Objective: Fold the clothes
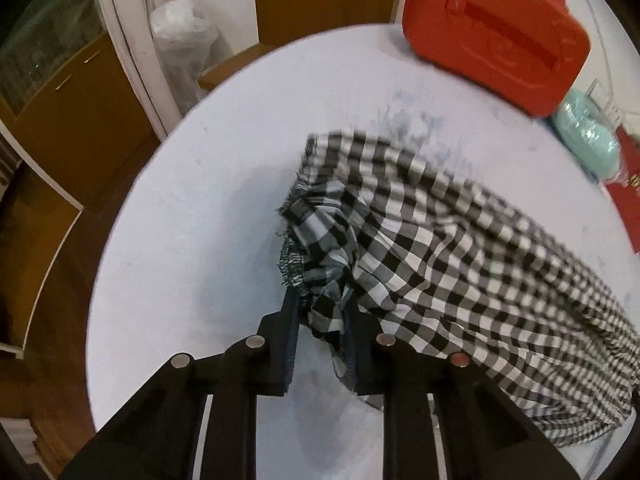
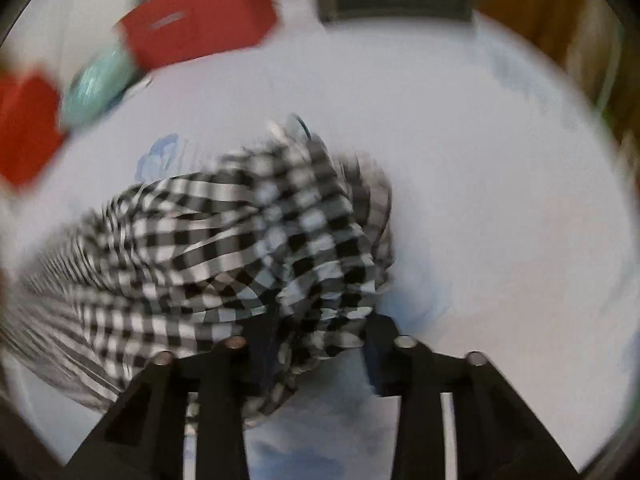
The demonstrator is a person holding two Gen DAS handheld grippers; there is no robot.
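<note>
White round bench (image 1: 180,208) carries the work: left gripper (image 1: 322,304) jaws nearly closed, pinching the checked garment (image 1: 420,232) at its gathered end, right gripper (image 2: 320,320) jaws apparently likewise (blurred), the cloth's long axis stretched between them, red case (image 1: 496,32) well apart.

You have one garment to deal with: a black-and-white checked garment (image 1: 440,240) of thin woven cloth. Its gathered, elasticated band is bunched up at both ends, where the fabric crumples into deep folds and lifts off the white round table (image 1: 180,220). Between those ends the cloth runs in long stretched creases, part of it resting on the tabletop. In the right wrist view the garment (image 2: 248,248) is blurred, so finer detail cannot be told.
</note>
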